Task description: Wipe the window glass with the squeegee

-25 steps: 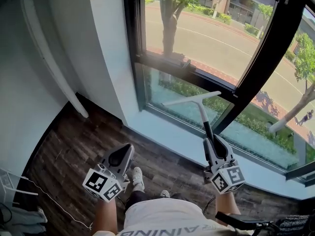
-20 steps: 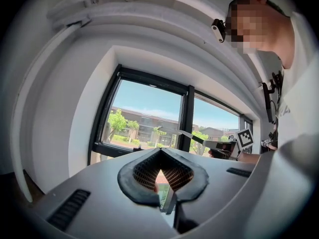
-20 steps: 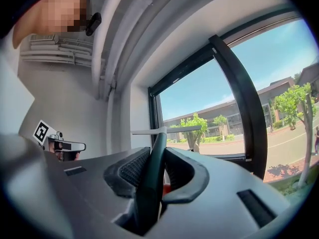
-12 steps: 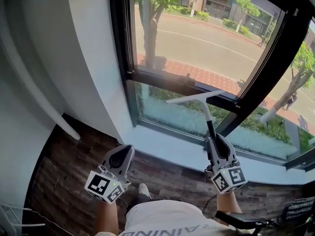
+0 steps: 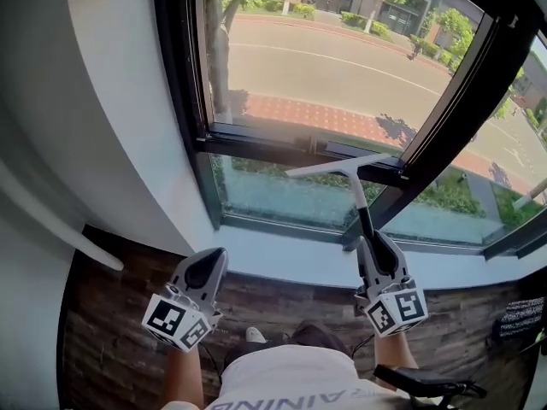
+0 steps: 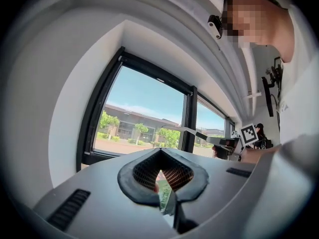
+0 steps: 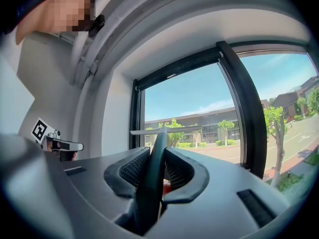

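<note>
My right gripper [image 5: 374, 248] is shut on the black handle of the squeegee [image 5: 362, 210]. The handle stands up and away from me. Its pale blade [image 5: 338, 166] lies level in front of the dark crossbar between the upper and lower window glass [image 5: 325, 67]; whether it touches the glass I cannot tell. In the right gripper view the handle [image 7: 153, 169] fills the space between the jaws of the right gripper [image 7: 158, 172], and the blade [image 7: 167, 130] shows against the sky. My left gripper [image 5: 205, 272] hangs low at the left, shut and holding nothing, seen close in its own view [image 6: 162, 177].
A white window sill [image 5: 282, 254] runs below the glass, with dark wood floor [image 5: 111, 331] beneath. A black upright frame post [image 5: 453, 101] splits the window to the right of the squeegee. A white wall [image 5: 94, 101] borders the left side. A dark object [image 5: 427, 383] lies near my right leg.
The head view has swung up and closer to the window. The squeegee blade has gone from the lower pane up to the crossbar. Both grippers keep their places and states.
</note>
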Demonstrator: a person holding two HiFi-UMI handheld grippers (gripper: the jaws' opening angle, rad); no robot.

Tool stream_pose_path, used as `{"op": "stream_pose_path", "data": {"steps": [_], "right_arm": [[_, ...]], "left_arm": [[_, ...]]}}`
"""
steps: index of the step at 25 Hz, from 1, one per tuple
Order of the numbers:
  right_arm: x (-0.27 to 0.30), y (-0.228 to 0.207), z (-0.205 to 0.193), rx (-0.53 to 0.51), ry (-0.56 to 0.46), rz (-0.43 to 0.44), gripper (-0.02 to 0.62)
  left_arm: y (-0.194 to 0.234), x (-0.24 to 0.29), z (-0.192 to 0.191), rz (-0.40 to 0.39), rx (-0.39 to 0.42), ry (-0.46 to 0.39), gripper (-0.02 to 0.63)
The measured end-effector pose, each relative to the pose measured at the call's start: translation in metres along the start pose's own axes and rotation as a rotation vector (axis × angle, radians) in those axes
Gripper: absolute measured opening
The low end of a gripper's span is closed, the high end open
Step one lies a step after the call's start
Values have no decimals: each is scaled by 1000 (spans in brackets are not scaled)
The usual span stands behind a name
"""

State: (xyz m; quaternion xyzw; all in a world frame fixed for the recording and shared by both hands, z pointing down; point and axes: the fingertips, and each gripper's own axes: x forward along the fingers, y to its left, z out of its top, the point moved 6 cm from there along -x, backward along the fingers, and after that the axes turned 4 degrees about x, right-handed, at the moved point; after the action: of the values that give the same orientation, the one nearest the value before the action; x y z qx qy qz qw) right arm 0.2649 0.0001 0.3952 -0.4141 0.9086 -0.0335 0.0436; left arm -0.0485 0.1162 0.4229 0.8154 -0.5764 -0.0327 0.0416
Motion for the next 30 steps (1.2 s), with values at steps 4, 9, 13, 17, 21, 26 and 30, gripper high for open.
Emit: {"op": "stream_pose_path", "data": {"steps": [4, 9, 13, 17, 21, 26, 30], "right_arm": [[3, -13, 2, -9, 6, -73, 100], [16, -39, 2, -7, -16, -126, 100], [37, -68, 7, 13, -47, -147, 100], [54, -102, 14, 0, -83, -159, 100], [59, -148, 20, -22, -120, -196, 100], [66, -178, 30, -54, -151, -217, 100], [65, -206, 28, -24, -164, -283, 100]], "left_arm": [[10, 30, -7, -73, -27, 8, 15], [17, 71, -4, -118, -13, 12, 15], [17, 102, 5, -140, 22, 21, 15], [22, 147, 16, -138, 28, 15, 15], [8, 201, 23, -172, 64, -4, 15], [2, 252, 33, -177, 74, -10, 15], [-6, 289, 31, -220, 82, 6, 15]]}}
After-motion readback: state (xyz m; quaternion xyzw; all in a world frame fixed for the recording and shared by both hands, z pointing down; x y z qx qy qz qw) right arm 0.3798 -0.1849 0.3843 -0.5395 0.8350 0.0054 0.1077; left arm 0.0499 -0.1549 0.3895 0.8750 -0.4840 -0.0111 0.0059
